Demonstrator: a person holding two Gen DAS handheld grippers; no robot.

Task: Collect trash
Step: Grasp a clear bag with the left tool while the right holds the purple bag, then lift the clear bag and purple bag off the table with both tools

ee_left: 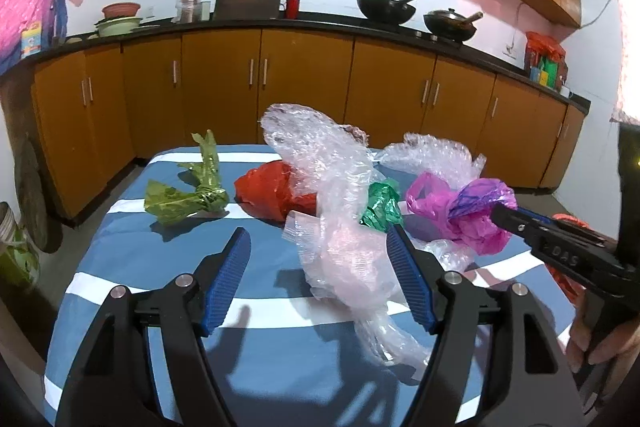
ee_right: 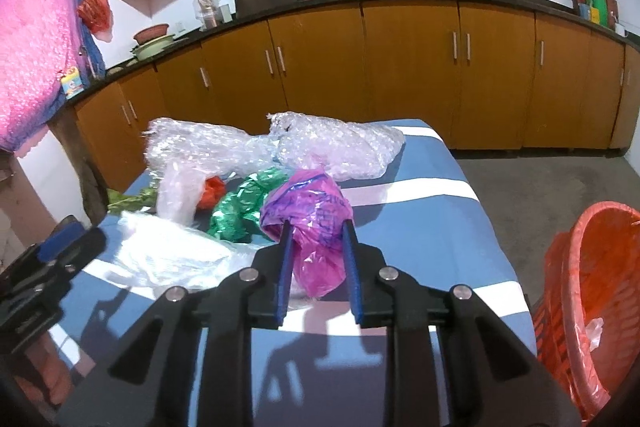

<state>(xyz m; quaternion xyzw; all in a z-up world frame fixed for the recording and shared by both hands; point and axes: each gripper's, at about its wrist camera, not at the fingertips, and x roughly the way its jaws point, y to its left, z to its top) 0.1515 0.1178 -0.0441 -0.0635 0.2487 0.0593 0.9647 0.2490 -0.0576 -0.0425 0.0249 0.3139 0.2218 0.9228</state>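
Beside striped table (ee_right: 440, 227), bag-lined orange basket (ee_right: 592, 291)

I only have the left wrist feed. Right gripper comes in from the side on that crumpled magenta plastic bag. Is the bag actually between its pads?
Observer: Yes. In the right wrist view the right gripper has both blue pads against the crumpled magenta plastic bag, bag bunched between them.
Operator: Any bin? None in my view.
Observer: An orange plastic basket with an orange liner stands on the floor beside the striped blue table, to the right in the right wrist view.
Operator: Empty?
Observer: Not quite: one pale scrap shows inside; the rest is cut off.
Operator: And my left gripper?
Observer: The left gripper is open, with clear plastic film lying between its fingers, unpinched.
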